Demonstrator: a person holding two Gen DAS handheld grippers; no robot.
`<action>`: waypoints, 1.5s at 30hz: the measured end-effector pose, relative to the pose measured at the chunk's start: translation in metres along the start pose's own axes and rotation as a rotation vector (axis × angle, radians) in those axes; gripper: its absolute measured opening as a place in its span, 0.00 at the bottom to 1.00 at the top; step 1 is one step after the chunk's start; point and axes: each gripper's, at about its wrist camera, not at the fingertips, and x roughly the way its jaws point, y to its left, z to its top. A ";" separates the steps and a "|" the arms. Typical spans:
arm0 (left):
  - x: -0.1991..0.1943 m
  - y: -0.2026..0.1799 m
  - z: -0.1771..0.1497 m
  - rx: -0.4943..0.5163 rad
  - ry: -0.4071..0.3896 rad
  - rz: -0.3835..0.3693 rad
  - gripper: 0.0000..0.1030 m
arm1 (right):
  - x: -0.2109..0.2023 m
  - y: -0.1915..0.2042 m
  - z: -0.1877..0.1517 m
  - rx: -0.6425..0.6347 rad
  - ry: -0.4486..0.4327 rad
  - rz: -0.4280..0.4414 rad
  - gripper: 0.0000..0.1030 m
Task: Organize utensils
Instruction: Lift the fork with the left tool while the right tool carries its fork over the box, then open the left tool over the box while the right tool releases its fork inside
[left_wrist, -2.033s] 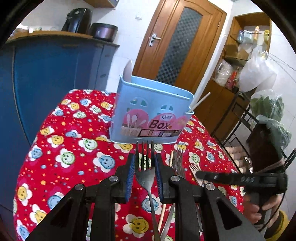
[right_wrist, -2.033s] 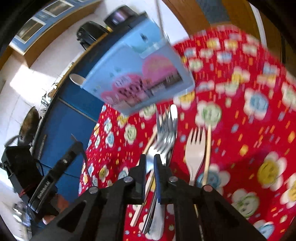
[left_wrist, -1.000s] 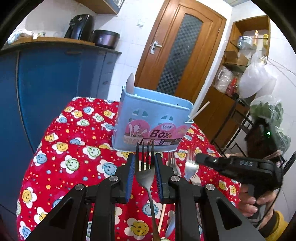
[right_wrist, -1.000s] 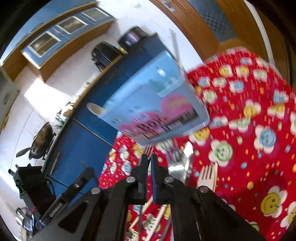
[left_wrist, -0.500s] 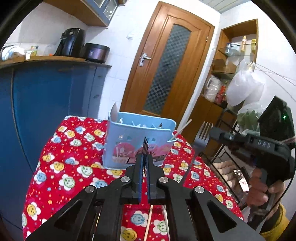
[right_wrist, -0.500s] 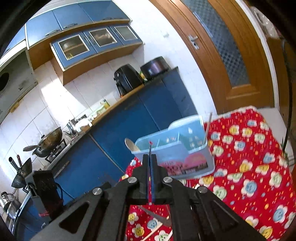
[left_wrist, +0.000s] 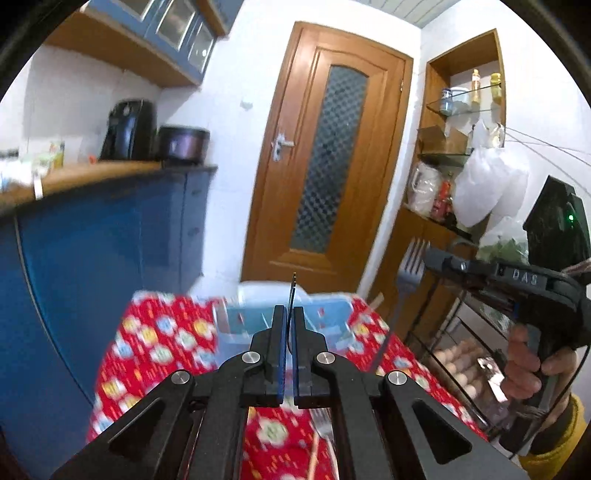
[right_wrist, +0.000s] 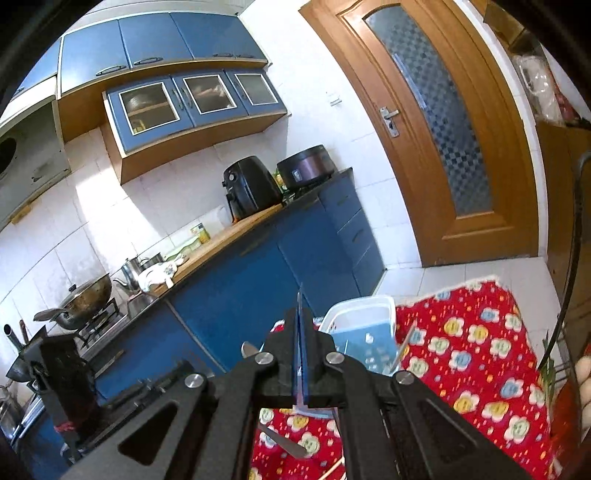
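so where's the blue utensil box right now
The blue utensil box sits on the red flowered tablecloth at the table's far end, just past the left gripper in the left wrist view, below the wooden door.

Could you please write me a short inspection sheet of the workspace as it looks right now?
Surface: table under a red smiley-flower tablecloth.
Job's things: light blue utensil box upright on the cloth, a chopstick leaning at its side. Left fork seen edge-on; right fork tines up.
Clutter: loose cutlery on the cloth near the camera, including a fork and a spoon.
Grippers: left gripper shut on the left fork; right gripper shut on the right fork, both lifted above the table.
Cables: thin black cable at the right edge.
Surroundings: blue kitchen cabinets, wooden door, air fryer, wok on the stove.
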 end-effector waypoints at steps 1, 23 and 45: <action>0.001 -0.001 0.010 0.010 -0.016 0.012 0.02 | 0.002 -0.001 0.005 0.001 -0.005 -0.004 0.02; 0.076 0.019 0.060 0.106 -0.018 0.234 0.02 | 0.086 -0.039 0.013 0.015 0.047 -0.080 0.02; 0.107 0.021 0.015 0.087 0.133 0.171 0.17 | 0.093 -0.039 -0.010 -0.009 0.106 -0.074 0.08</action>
